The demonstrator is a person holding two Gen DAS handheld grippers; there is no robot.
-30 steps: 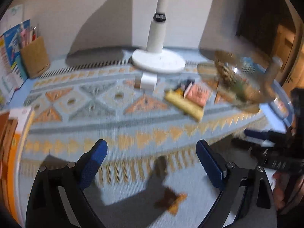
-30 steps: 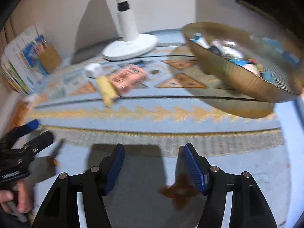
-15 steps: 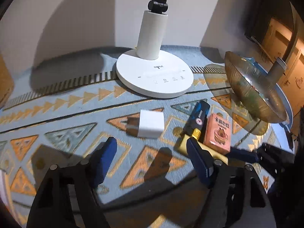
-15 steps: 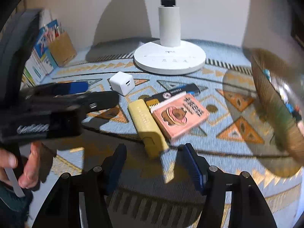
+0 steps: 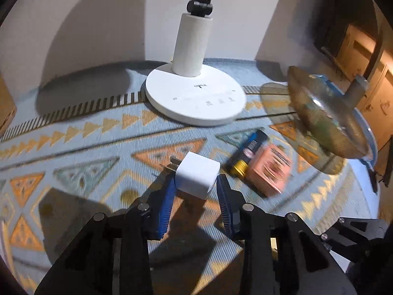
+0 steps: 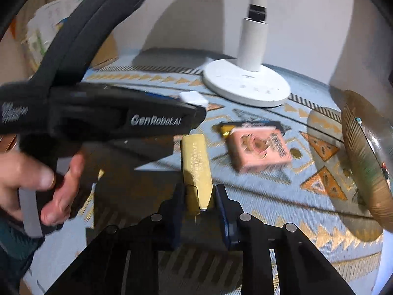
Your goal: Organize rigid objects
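A white charger cube (image 5: pixel 199 174) with metal prongs lies on the patterned mat (image 5: pixel 86 147). My left gripper (image 5: pixel 195 182) is closing on it, and both blue pads touch its sides. A long yellow pack (image 6: pixel 196 157) lies lengthwise in front of my right gripper (image 6: pixel 199 194), which is shut on its near end. Beside it rest a pink box (image 6: pixel 260 150) and a black tube with a gold end (image 6: pixel 258 124). In the left wrist view the pink box (image 5: pixel 269 169) is just right of the cube.
A white lamp base (image 5: pixel 196 98) stands behind the objects. A ribbed glass bowl (image 6: pixel 363 152) holding several items sits at the right. A hand (image 6: pixel 36 179) grips the left gripper's handle at the left. Papers and a brown box (image 6: pixel 105 51) stand at the far left.
Both grippers have moved forward over the mat to the objects. The left jaws have narrowed around the white cube, and the right jaws have shut on the yellow pack.
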